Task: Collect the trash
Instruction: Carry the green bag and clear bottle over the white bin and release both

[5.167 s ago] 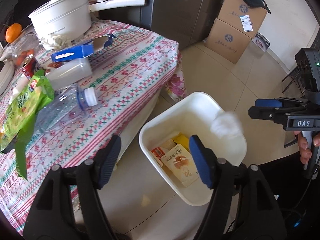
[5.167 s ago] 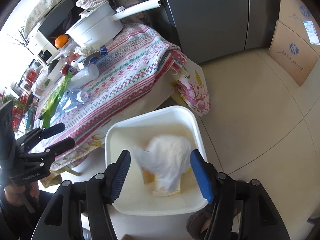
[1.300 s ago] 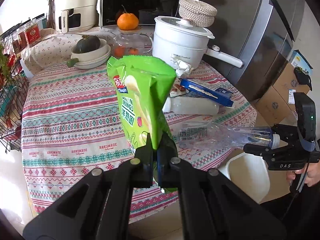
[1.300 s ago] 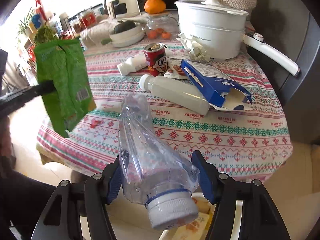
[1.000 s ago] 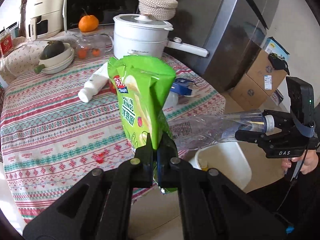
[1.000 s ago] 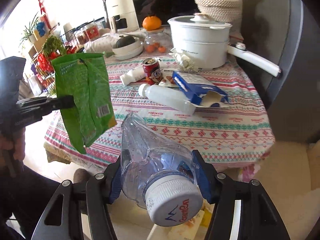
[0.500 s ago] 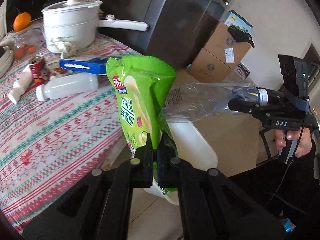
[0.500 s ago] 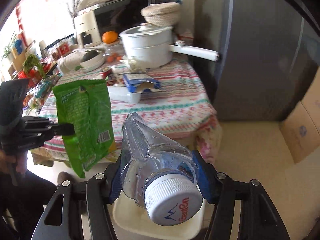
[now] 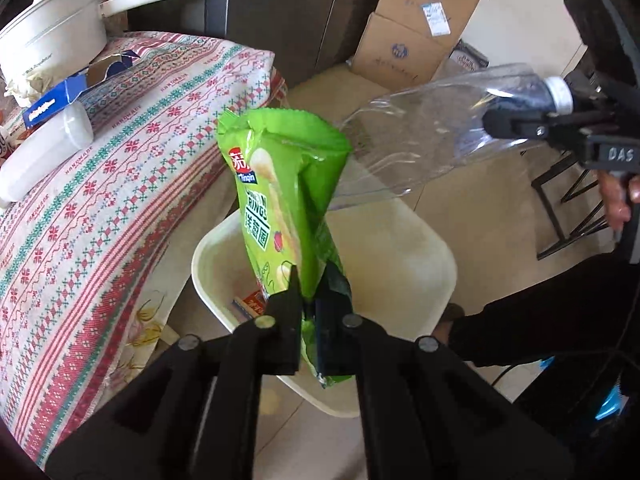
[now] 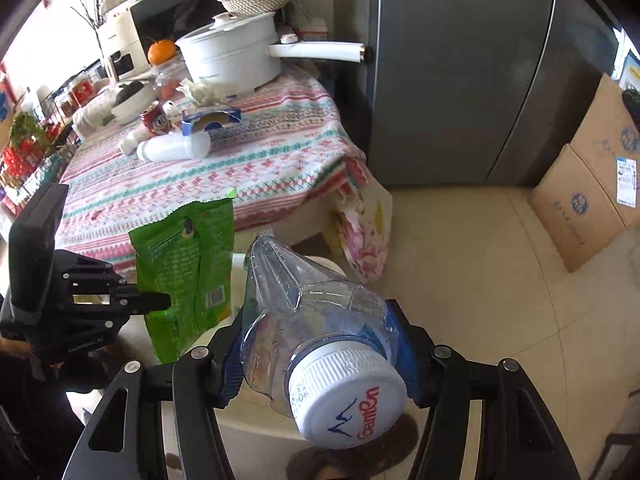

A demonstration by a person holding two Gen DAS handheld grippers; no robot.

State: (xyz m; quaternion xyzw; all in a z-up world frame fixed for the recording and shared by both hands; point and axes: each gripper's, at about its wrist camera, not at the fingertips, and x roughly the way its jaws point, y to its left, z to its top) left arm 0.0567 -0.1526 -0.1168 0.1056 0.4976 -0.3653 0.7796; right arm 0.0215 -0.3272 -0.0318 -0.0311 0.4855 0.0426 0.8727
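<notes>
Fingers (image 9: 286,300) of the left gripper (image 9: 307,304) pinch the green snack bag (image 9: 280,196), right gripper (image 10: 320,354) clamps the clear bottle (image 10: 304,300), both over the white bin (image 9: 400,240) at frame centre; drop-off step, next both release.

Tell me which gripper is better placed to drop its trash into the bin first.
Left, probably. The left gripper holds the green snack bag directly above the white bin; the right gripper's crushed bottle reaches over its far rim.

Green bag (image 9: 280,196), crushed bottle (image 9: 436,132) above bin (image 9: 408,240)
</notes>
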